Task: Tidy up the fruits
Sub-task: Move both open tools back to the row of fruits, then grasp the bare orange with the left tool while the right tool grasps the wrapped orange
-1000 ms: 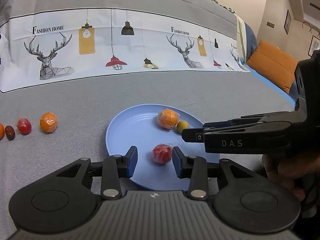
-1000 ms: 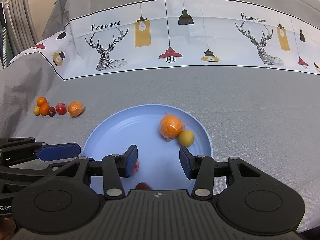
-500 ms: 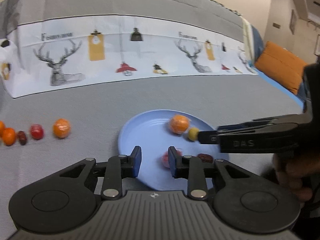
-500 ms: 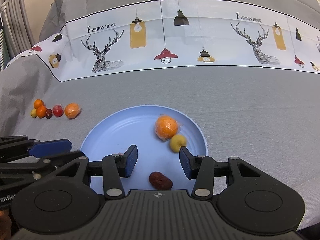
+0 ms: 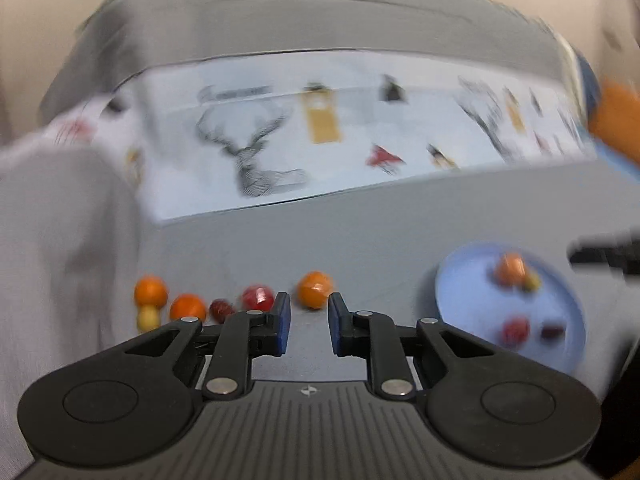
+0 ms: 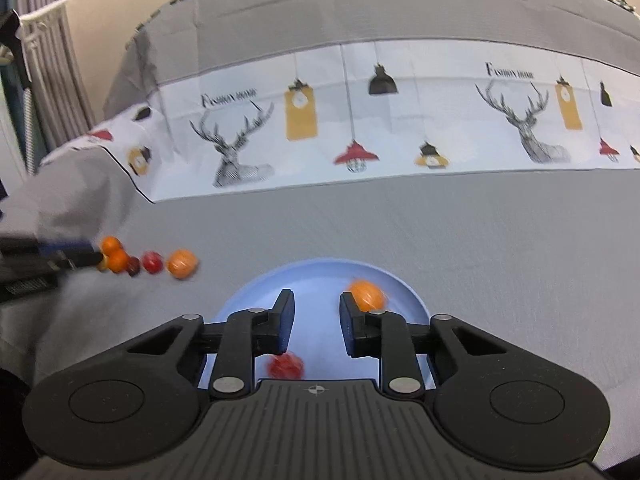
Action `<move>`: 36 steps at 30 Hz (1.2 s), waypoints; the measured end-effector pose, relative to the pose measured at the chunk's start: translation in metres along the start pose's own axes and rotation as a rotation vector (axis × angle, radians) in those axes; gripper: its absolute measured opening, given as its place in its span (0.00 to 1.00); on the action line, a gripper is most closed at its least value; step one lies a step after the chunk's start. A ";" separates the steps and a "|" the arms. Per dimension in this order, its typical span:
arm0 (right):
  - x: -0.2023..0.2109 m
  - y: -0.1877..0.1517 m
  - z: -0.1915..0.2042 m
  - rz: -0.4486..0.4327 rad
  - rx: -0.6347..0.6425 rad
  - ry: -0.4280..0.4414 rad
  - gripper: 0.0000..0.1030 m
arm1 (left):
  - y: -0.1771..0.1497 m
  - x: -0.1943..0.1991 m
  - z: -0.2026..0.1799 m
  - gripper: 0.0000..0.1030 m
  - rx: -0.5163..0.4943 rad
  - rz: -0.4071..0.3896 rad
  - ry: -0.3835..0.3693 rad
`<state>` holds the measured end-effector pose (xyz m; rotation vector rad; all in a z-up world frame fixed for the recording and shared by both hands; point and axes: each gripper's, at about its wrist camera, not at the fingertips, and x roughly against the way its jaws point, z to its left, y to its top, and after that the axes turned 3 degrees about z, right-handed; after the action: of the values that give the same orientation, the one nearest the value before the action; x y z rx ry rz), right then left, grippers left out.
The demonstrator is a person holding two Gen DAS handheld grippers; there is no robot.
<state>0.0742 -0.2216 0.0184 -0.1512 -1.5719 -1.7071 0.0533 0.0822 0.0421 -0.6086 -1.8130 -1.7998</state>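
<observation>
1. We note the left gripper (image 5: pixel 306 322) empty, its blue pads parted with bare grey cloth between them. It points at the row of loose fruit, and the wrapped orange (image 5: pixel 315 290) sits just beyond the gap.
2. The right gripper (image 6: pixel 316 322) is also empty, jaws apart, held over the blue plate (image 6: pixel 412 300).
3. Left of the wrapped orange lie a red fruit (image 5: pixel 258 298), a small dark red fruit (image 5: pixel 221 309), two further oranges (image 5: pixel 187 307) (image 5: pixel 150 290) and a small yellow fruit (image 5: pixel 147 317) touching the far orange. All rest on the grey bedspread (image 5: pixel 360 240), well apart from the plate.
4. On the plate we count, in the left view, an orange (image 5: pixel 510 267) with a yellow fruit (image 5: pixel 532 281) beside it, a red fruit (image 5: pixel 516 330) and a dark one (image 5: pixel 554 330).
5. Step in hand, as we judge it: fetching the next loose fruit, with roughly four plated and six left.
6. The next move calls for lowering the left pads around the wrapped orange, closing gently, then carrying it to the plate.
7. Limits: the left view is motion-blurred, so fruit kinds stay uncertain. In the right view the gripper body hides the plate's near half; only the orange (image 6: pixel 366 295) and the red fruit (image 6: pixel 285 366) show there.
</observation>
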 end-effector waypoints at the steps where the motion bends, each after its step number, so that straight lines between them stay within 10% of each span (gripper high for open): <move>1: 0.001 0.004 0.003 -0.004 0.001 0.010 0.25 | 0.000 0.000 0.008 0.21 0.049 -0.003 0.007; 17: -0.092 0.096 0.086 0.028 0.184 0.286 0.26 | 0.000 -0.013 0.076 0.21 0.416 -0.001 -0.045; 30: -0.196 0.072 0.134 0.235 0.229 0.234 0.41 | 0.000 -0.055 0.102 0.23 0.476 0.031 0.151; 36: -0.222 0.069 0.136 0.299 0.205 0.176 0.47 | 0.001 -0.075 0.101 0.40 0.448 0.049 0.168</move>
<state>0.2110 0.0064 -0.0246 -0.1216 -1.4985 -1.2865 0.1068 0.1860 -0.0042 -0.3141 -1.9738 -1.3038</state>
